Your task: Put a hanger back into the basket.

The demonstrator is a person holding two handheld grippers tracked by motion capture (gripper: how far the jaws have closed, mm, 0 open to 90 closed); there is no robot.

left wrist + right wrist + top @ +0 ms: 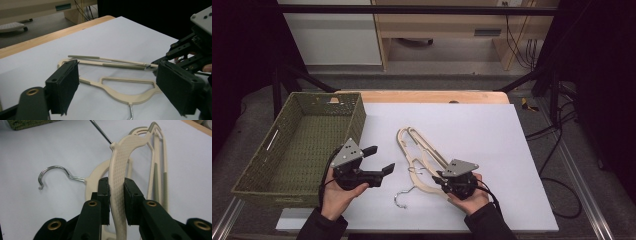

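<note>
Wooden table (427, 96) under white sheet (492, 145) covering most of top; bare wood strip along far edge. Green woven basket (259, 172) at left edge, beside sheet. Two cream plastic hangers (419, 145) with metal hooks (404, 196) overlapped near sheet's middle, one resting on sheet.

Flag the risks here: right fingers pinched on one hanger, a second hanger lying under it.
1. The right gripper pinches the upper hanger edge-on, near one end; it may pivot or slip when lifted.
2. The lower hanger lies overlapped with it, so its metal hook could snag and be dragged along.
3. The left gripper is open and holds nothing, so nothing pins the lower hanger to the white sheet.
</note>
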